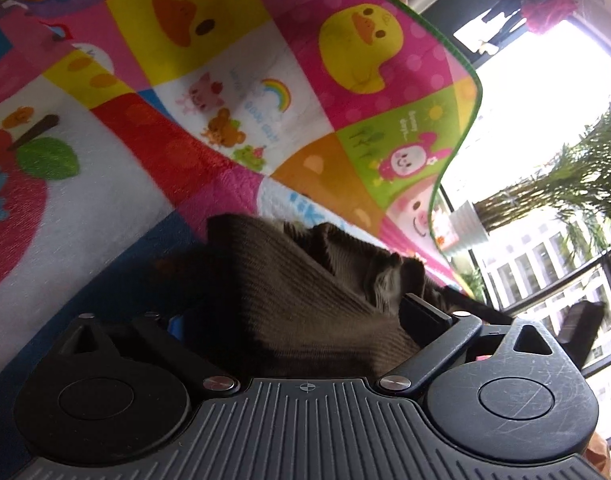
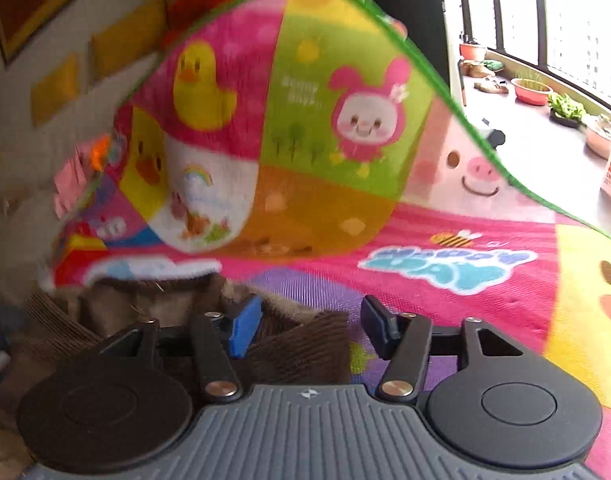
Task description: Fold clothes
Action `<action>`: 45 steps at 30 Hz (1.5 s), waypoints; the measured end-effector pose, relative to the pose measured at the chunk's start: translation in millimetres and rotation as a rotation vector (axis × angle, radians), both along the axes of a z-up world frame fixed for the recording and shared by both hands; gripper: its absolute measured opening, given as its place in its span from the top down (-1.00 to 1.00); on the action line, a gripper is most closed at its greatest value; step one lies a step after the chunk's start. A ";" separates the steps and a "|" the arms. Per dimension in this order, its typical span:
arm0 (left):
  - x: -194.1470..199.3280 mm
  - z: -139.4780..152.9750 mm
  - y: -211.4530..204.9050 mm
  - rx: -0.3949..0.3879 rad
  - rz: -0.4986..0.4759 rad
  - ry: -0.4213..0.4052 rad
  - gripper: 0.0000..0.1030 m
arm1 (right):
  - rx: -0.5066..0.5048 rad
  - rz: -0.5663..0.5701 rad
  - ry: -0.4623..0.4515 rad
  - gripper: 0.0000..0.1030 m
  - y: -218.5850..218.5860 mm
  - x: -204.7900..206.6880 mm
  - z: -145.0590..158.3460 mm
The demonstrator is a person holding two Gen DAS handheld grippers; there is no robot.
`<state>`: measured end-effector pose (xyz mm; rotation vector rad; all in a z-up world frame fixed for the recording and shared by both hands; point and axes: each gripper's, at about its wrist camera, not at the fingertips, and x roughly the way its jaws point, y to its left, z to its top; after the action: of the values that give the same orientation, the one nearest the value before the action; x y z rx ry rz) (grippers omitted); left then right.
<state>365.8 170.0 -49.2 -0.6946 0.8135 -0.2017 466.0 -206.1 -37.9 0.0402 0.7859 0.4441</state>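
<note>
A brown corduroy garment [image 1: 305, 280] lies bunched on a colourful cartoon play mat [image 1: 209, 80]. In the left wrist view the cloth fills the space between the widely spread fingers of my left gripper [image 1: 297, 312], which is open. Its left finger is mostly hidden by the fabric, and only a bit of its blue pad [image 1: 173, 326] shows. In the right wrist view the garment [image 2: 297, 344] lies at the lower left. My right gripper [image 2: 311, 322] is open over the garment's right edge. Its blue-padded left finger [image 2: 245, 328] is on the cloth and its right finger [image 2: 379, 328] is over the mat [image 2: 445, 232].
The mat's green-trimmed edge [image 2: 445, 84] is curled up ahead of both grippers. Large windows [image 1: 545, 120] are to the right, with pots and plants [image 2: 533, 92] on the floor beside them. A wall with yellow frames [image 2: 57, 88] stands at the left.
</note>
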 end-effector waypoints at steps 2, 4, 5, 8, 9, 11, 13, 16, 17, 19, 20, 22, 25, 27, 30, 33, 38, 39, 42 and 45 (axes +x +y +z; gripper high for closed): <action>0.9 -1.5 -0.5 0.003 -0.012 -0.006 -0.35 | -0.038 0.017 -0.015 -0.16 7.6 -3.3 -5.8; -2.6 -0.5 -1.2 0.006 -0.027 -0.014 0.03 | -0.044 0.037 -0.032 0.39 9.4 -10.3 -4.1; -11.0 6.6 -2.2 0.015 -0.034 -0.037 0.23 | -0.033 0.042 -0.032 0.69 8.2 -14.0 -0.9; -36.2 27.9 -5.2 0.041 -0.055 -0.106 0.71 | -0.002 0.046 -0.072 0.75 2.0 -32.5 18.7; -44.6 35.0 -6.2 0.050 -0.062 -0.129 0.74 | 0.009 0.047 -0.092 0.75 -0.8 -40.4 27.0; -61.5 49.2 -8.2 0.068 -0.076 -0.176 0.75 | 0.033 0.066 -0.138 0.76 -11.7 -66.0 48.4; -78.3 63.4 -10.2 0.085 -0.090 -0.222 0.75 | 0.050 0.084 -0.182 0.76 -23.4 -92.7 68.5; -114.1 81.6 -12.4 0.102 -0.102 -0.289 0.75 | 0.068 0.115 -0.228 0.76 -44.4 -141.7 87.8; -128.5 82.7 -12.5 0.105 -0.101 -0.301 0.75 | 0.070 0.125 -0.239 0.76 -50.9 -157.8 91.0; -151.9 72.8 -12.2 0.112 -0.092 -0.292 0.75 | 0.061 0.146 -0.256 0.76 -63.0 -189.3 88.7; -163.7 67.9 -12.0 0.115 -0.088 -0.287 0.75 | 0.048 0.153 -0.260 0.76 -67.6 -202.9 83.6; -187.1 58.0 -11.6 0.122 -0.080 -0.278 0.75 | 0.015 0.163 -0.246 0.76 -75.2 -225.2 67.9; -222.2 43.1 -11.1 0.133 -0.067 -0.264 0.74 | -0.025 0.148 -0.202 0.83 -86.6 -249.2 40.0; -233.2 40.1 -7.7 0.102 -0.062 -0.263 0.73 | -0.046 0.108 -0.168 0.92 -95.1 -257.5 24.6; -241.4 40.1 -0.7 0.029 -0.056 -0.267 -0.03 | -0.053 0.072 -0.149 0.92 -101.9 -262.2 17.6; -234.5 45.3 -0.6 0.004 -0.052 -0.271 -0.36 | -0.040 0.079 -0.189 0.91 -97.6 -259.3 31.2; -196.3 49.7 -6.7 0.036 -0.024 -0.229 -0.70 | -0.017 0.091 -0.256 0.10 -90.4 -254.4 53.8; -188.7 50.6 -7.9 0.042 -0.018 -0.220 -0.74 | -0.012 0.093 -0.269 0.03 -89.0 -253.5 58.4; -165.8 53.2 -11.5 0.061 -0.001 -0.194 -0.77 | 0.002 0.099 -0.305 0.01 -84.6 -249.1 71.2; -142.3 54.3 -14.1 0.078 0.014 -0.169 -0.77 | 0.026 0.069 -0.246 0.01 -76.4 -211.1 65.8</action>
<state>223.5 155.9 5.1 -0.6010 0.6518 -0.2115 254.8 -282.5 28.0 -0.0170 0.5411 0.5136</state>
